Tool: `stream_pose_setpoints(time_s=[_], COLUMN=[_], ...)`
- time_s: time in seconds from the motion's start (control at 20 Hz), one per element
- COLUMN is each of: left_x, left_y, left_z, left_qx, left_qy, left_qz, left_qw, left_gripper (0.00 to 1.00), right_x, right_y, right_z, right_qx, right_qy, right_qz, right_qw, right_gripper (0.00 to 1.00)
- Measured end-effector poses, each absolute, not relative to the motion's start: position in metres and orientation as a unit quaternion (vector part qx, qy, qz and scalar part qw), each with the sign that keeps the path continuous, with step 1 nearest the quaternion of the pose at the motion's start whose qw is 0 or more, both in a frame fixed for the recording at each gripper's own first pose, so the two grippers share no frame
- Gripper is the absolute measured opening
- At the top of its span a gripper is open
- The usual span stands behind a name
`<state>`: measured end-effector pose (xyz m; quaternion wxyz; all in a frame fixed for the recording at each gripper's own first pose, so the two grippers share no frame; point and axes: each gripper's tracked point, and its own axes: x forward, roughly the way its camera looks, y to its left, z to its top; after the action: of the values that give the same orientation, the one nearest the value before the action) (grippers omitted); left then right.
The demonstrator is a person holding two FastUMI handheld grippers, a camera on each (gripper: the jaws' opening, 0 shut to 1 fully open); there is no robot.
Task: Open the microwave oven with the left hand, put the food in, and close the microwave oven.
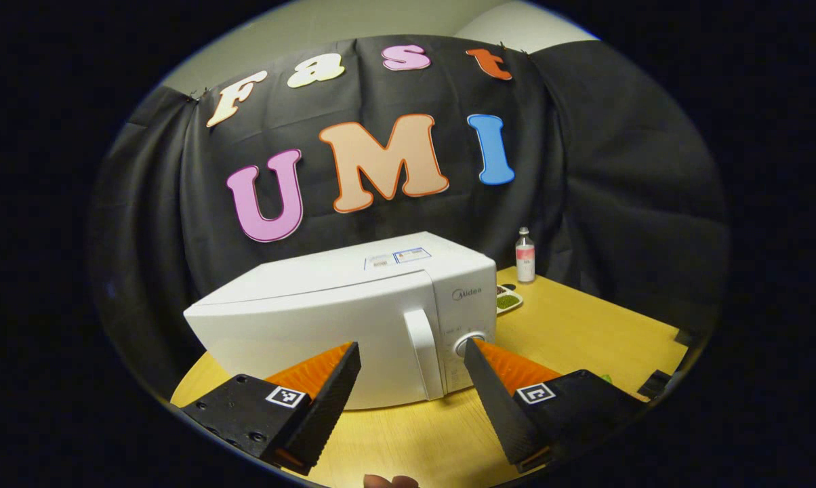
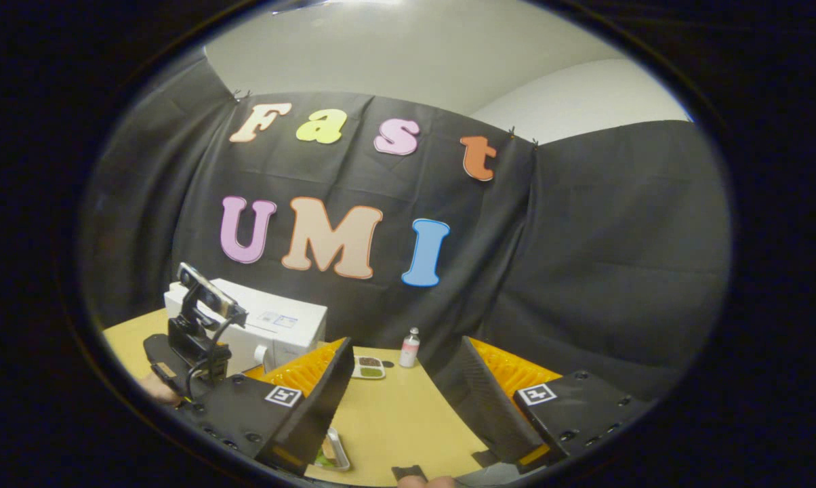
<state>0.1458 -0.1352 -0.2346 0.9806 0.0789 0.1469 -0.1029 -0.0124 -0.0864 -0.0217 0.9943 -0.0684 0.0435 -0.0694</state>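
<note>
the microwave [image 1: 354, 318] sits shut on the table [image 1: 584, 339], its stiff upright handle [image 1: 423, 352] the place to grip and likely needing a firm pull, the left gripper [image 1: 411, 366] spread empty before it, the right gripper [image 2: 401, 379] likewise spread, well off to the microwave's right.

The name "Midea" stood on the front of the white microwave [image 1: 354, 318], above its round knob [image 1: 467, 344].
</note>
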Motion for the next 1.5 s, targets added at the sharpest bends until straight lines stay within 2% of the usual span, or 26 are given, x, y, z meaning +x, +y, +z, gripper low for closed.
stream_pose_setpoints(time_s=[0.25, 0.3, 0.65, 0.7, 1.0, 1.05, 1.1, 1.2, 1.25, 1.3, 1.5], left_x=[0.165, 0.166, 0.178, 0.180, 0.187, 0.189, 0.189, 0.193, 0.190, 0.190, 0.186], left_y=[-0.154, -0.153, -0.148, -0.148, -0.147, -0.147, -0.147, -0.144, -0.146, -0.147, -0.147], left_z=[-0.263, -0.267, -0.284, -0.284, -0.285, -0.288, -0.293, -0.294, -0.294, -0.294, -0.296], left_qx=[0.090, 0.093, 0.084, 0.082, 0.082, 0.083, 0.085, 0.084, 0.076, 0.068, 0.047], left_qy=[0.165, 0.169, 0.184, 0.184, 0.178, 0.178, 0.187, 0.189, 0.187, 0.185, 0.195], left_qz=[-0.116, -0.114, -0.087, -0.081, -0.075, -0.074, -0.076, -0.075, -0.078, -0.080, -0.079], left_qw=[0.975, 0.975, 0.975, 0.976, 0.978, 0.978, 0.976, 0.975, 0.976, 0.977, 0.976], left_gripper=[0.98, 0.98, 0.98, 0.97, 0.92, 0.79, 0.71, 0.36, 0.32, 0.24, 0.11], right_x=[-0.018, -0.019, -0.027, -0.027, -0.031, -0.032, -0.032, -0.031, -0.031, -0.030, -0.030], right_y=[-0.094, -0.095, -0.100, -0.101, -0.105, -0.104, -0.103, -0.102, -0.101, -0.100, -0.096], right_z=[-0.009, -0.010, -0.022, -0.022, -0.022, -0.019, -0.018, -0.017, -0.018, -0.018, -0.017], right_qx=[-0.087, -0.092, -0.101, -0.106, -0.097, -0.093, -0.092, -0.094, -0.095, -0.095, -0.084], right_qy=[0.028, 0.028, 0.049, 0.050, 0.061, 0.059, 0.057, 0.054, 0.056, 0.056, 0.057], right_qz=[-0.076, -0.077, -0.078, -0.076, -0.074, -0.075, -0.074, -0.073, -0.070, -0.068, -0.063], right_qw=[0.993, 0.992, 0.991, 0.990, 0.991, 0.991, 0.991, 0.991, 0.991, 0.992, 0.993], right_gripper=[0.97, 1.00, 0.97, 0.99, 0.97, 0.96, 0.96, 0.96, 0.96, 0.96, 0.96])
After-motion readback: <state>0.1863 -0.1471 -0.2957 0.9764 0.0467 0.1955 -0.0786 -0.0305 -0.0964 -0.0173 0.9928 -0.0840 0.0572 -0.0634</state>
